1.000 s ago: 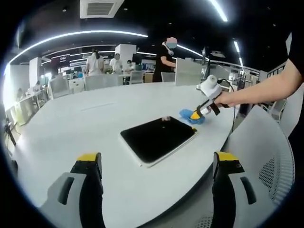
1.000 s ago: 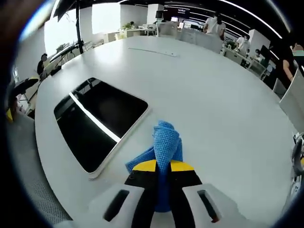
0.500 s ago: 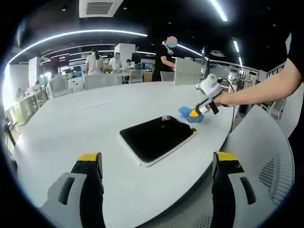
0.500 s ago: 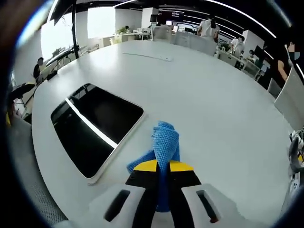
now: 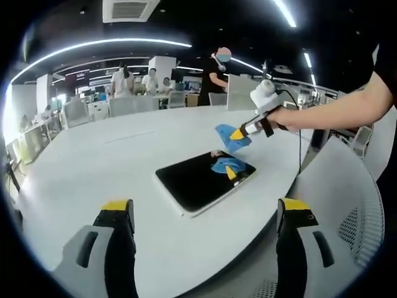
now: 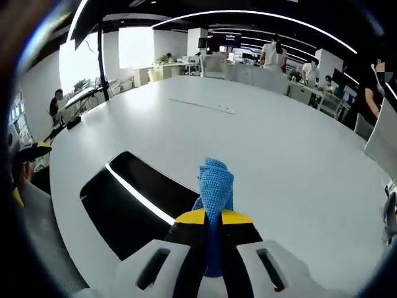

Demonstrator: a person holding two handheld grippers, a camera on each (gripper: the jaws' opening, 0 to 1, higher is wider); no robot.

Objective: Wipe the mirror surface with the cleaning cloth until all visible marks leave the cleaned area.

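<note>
A: Left to right. Our left gripper [image 5: 205, 217] is parked low at the near counter [image 5: 93, 161] edge, jaws spread wide, pinching nothing. We read that as deliberate: it stays off the glass and its camera frames the whole job.

B: Mirror?

A: Mirror [image 5: 205, 180] lies flat on the counter, centre of the left gripper view, dark face up, pale rim. Long axis runs from near-left to far-right in that view, far corner pointing toward the right gripper [image 5: 239, 132].

B: And the cloth?

A: Blue cleaning cloth [image 6: 214, 186] is clamped between the right gripper's jaws, which are pressed together on it. A folded wad sticks out forward past the yellow tips, so fabric meets the glass first, not plastic. In the left gripper view the cloth [image 5: 228, 135] hangs in the air above the mirror's far corner, clear of the surface; its blue reflection shows in the glass just below.

B: Marks visible?

A: There's a small pale spot near the far edge, possibly a mark, but it's too small for us to tell. In the right gripper view the mirror [image 6: 133, 208] sits left of and below the cloth, reflecting a ceiling light strip.

B: So wiping not started?

A: We'd judge no contact yet; next move is down onto the far corner.
</note>
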